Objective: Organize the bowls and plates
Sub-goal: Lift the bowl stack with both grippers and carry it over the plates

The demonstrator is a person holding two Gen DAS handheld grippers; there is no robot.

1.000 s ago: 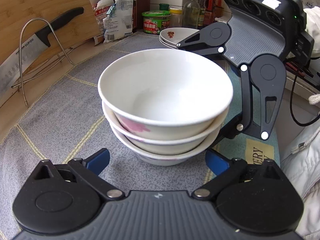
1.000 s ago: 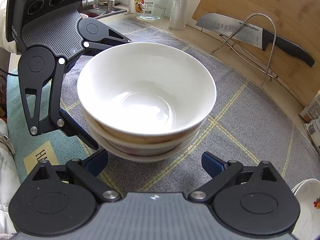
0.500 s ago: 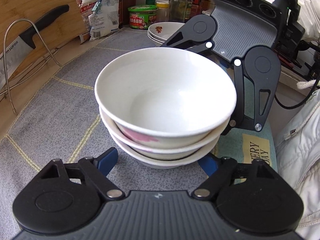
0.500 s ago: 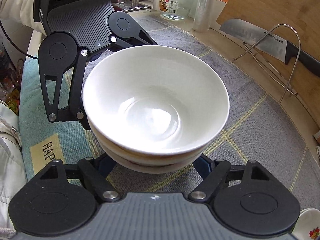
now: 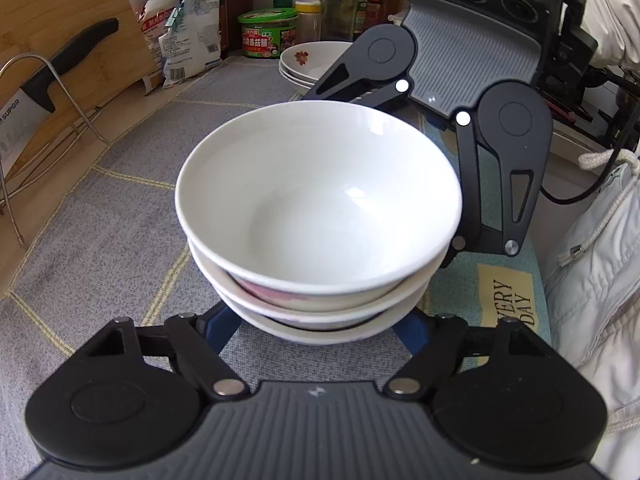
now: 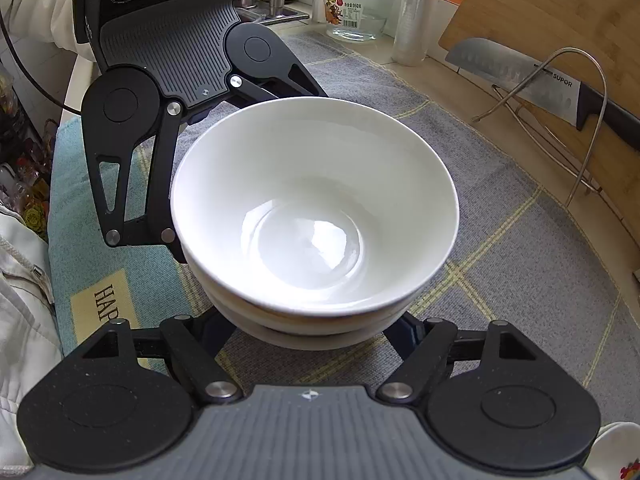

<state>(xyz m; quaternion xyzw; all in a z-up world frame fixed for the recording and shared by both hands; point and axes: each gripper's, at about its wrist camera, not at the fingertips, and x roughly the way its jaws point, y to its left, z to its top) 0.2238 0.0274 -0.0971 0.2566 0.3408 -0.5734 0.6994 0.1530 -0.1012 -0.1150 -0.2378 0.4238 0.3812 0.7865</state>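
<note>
Grey mat [image 5: 100,208]: three stacked bowls [image 5: 320,216], left tool [image 5: 316,326] and right tool [image 6: 308,330] clamping them.

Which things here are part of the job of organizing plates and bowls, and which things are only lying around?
Part of the job:
- stack of bowls
- stack of plates
- left gripper, jaws just closing at the stack's base
- right gripper, jaws at the base too

Only lying around:
- knife
- cutting board
- wire rack
- glass jar
- green tub
- snack bag
</note>
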